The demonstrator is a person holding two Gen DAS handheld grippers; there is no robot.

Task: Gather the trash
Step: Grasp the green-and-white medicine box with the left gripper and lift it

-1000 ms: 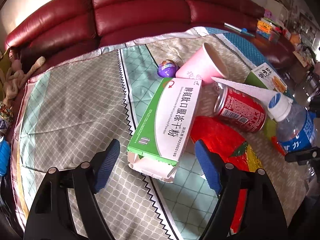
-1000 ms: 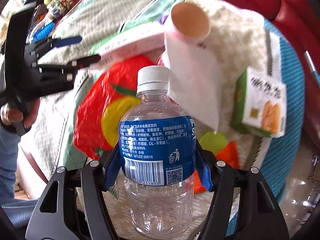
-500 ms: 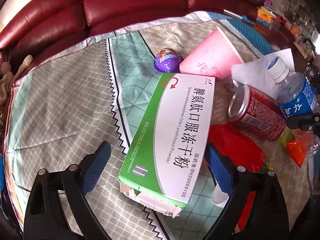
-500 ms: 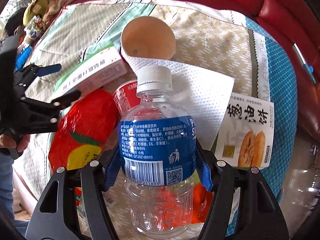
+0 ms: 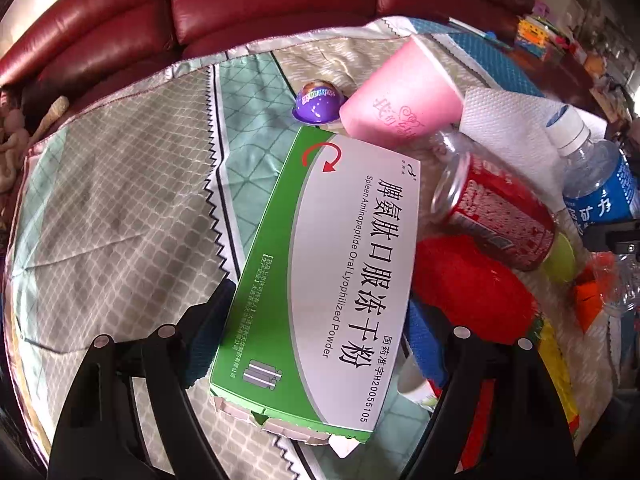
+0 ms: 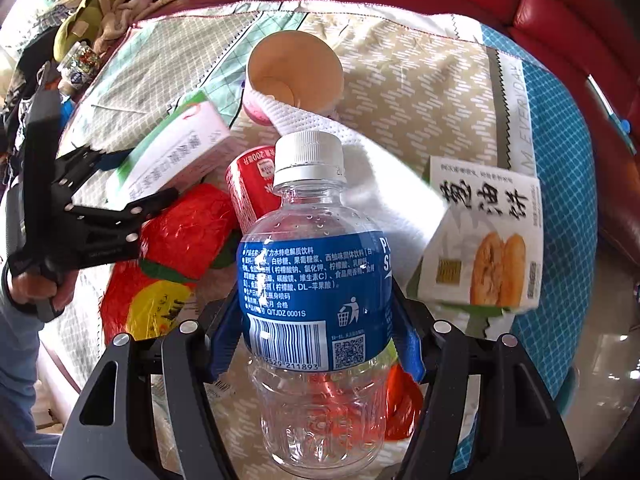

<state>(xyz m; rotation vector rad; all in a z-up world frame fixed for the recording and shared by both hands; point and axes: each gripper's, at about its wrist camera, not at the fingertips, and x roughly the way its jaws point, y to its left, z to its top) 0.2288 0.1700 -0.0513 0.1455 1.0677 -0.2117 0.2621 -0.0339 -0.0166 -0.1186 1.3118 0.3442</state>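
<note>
Medicine carton, green and white, fills the left wrist view, lying on the patterned cloth between the blue pads of the left gripper. The jaws are closing around it; the left pad is hidden behind the carton's edge, so I cannot tell whether the pads press yet. Beyond the carton lie a purple capsule, a pink paper cup on its side, a red can, a red wrapper and a white paper towel. At the right edge the water bottle shows only its cap and blue label.

From the right wrist view, the right gripper is clamped on that clear bottle at its blue label, cap pointing away. This view alone shows the cup's open mouth, a biscuit box on the blue part of the cloth, and a person's hand gripping the left tool's handle beside the carton. The capsule is hidden here.

Compared with a second ago, the left gripper has come down over the carton, which now sits deeper between the pads and looks larger. The bottle sits in the right pads exactly as before, while the litter behind it has shifted and the biscuit box has come nearer.
</note>
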